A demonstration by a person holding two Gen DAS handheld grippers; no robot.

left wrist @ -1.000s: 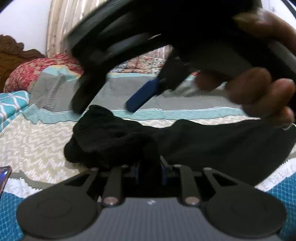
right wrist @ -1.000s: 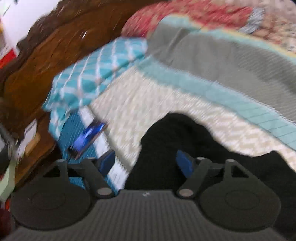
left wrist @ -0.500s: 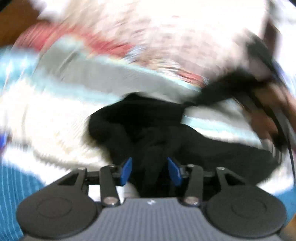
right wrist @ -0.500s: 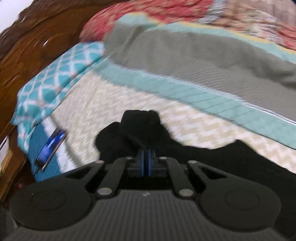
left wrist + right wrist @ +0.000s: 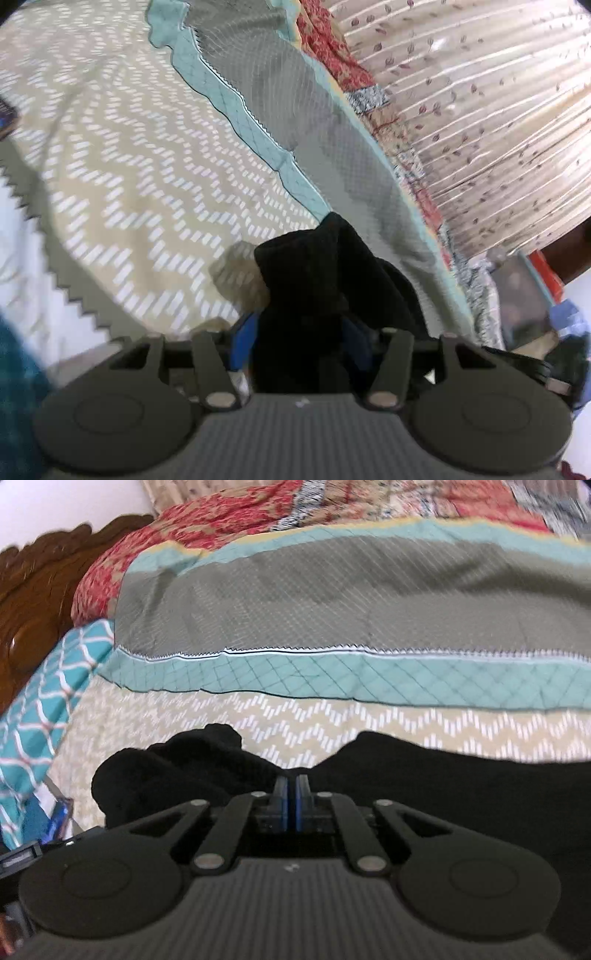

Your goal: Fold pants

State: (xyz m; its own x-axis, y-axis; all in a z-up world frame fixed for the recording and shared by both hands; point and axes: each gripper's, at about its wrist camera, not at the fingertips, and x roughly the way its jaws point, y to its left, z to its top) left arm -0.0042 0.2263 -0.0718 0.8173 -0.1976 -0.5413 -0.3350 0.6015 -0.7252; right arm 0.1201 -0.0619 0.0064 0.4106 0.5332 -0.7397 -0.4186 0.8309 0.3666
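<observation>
The black soft fabric pants [image 5: 424, 775] lie bunched on the bed with the beige zigzag-patterned cover [image 5: 184, 720], directly under and in front of both tongs. The right tongs [image 5: 291, 794] are clenched, the blue pads pressed together at the edge of the cloth; whether a thin layer is pinched between them I cannot tell. The left tongs [image 5: 299, 332] have just been opening, with a thick fold of the pants [image 5: 317, 280] standing between the released pads.

To do this step well, I think each tongs should grasp only one edge, lift together and keep the cloth stretched.

The full shape of the pants is cut off, and motion blur hides the seams.
</observation>
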